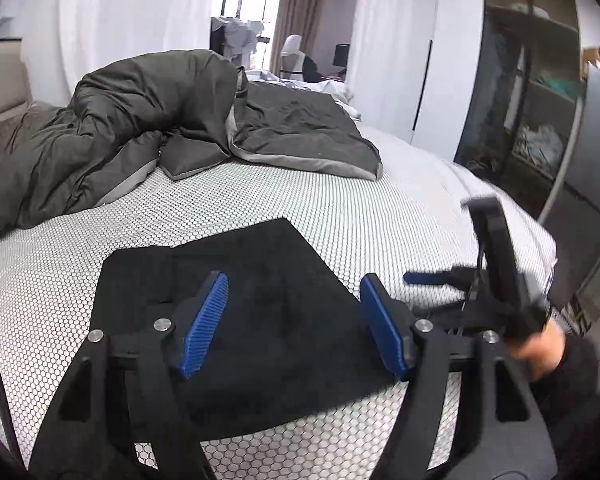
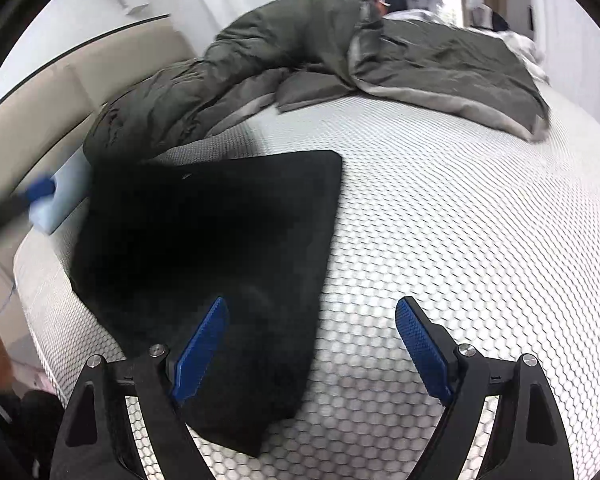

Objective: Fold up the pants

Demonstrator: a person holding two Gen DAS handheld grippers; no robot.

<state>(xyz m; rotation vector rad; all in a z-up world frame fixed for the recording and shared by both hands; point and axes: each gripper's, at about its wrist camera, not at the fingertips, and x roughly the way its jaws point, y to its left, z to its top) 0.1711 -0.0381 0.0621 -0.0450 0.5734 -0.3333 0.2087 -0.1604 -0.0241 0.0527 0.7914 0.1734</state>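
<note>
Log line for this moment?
pants: folded flat on bed | left gripper: open, empty | right gripper: open, empty

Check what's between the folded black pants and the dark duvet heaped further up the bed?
Nothing: only bare honeycomb-patterned mattress cover separates the pants from the duvet. Both wrist views show it.

Your black pants (image 1: 236, 304) lie flat on the bed, folded into a compact, roughly four-sided dark pad with straight edges and one clean corner pointing toward the middle of the mattress. From the right wrist view the pants (image 2: 204, 256) sit close to the bed's near edge, the nearest corner slightly thick and rounded.
</note>
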